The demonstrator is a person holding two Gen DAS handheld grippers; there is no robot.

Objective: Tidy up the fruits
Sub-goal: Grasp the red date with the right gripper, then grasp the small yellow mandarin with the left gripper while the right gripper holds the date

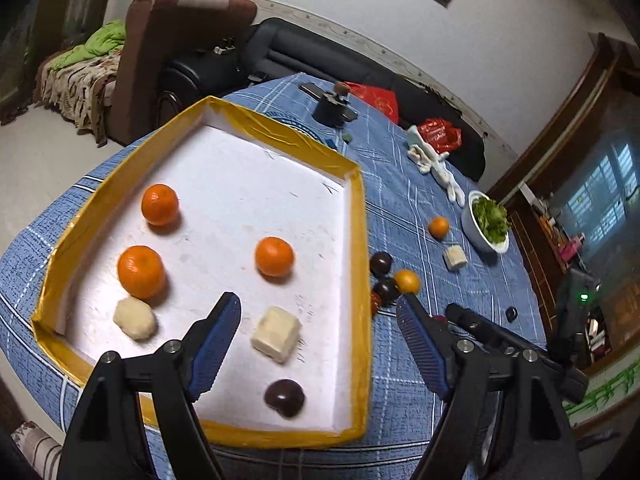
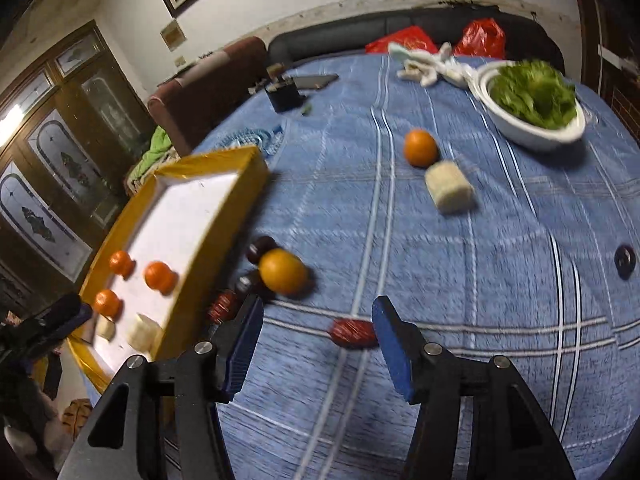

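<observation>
A white tray with a yellow rim holds three oranges, two pale fruit chunks and a dark plum. My left gripper is open and empty above the tray's near right part. The tray rim also shows in the right wrist view. On the blue cloth beside it lie an orange, dark plums and red dates. Farther off lie another orange, a pale chunk and a dark fruit. My right gripper is open and empty over the cloth, its right finger beside a red date.
A white bowl of green leaves stands at the far right of the table. A white cloth, red bags, a black box and a phone lie at the back. A sofa stands behind the table.
</observation>
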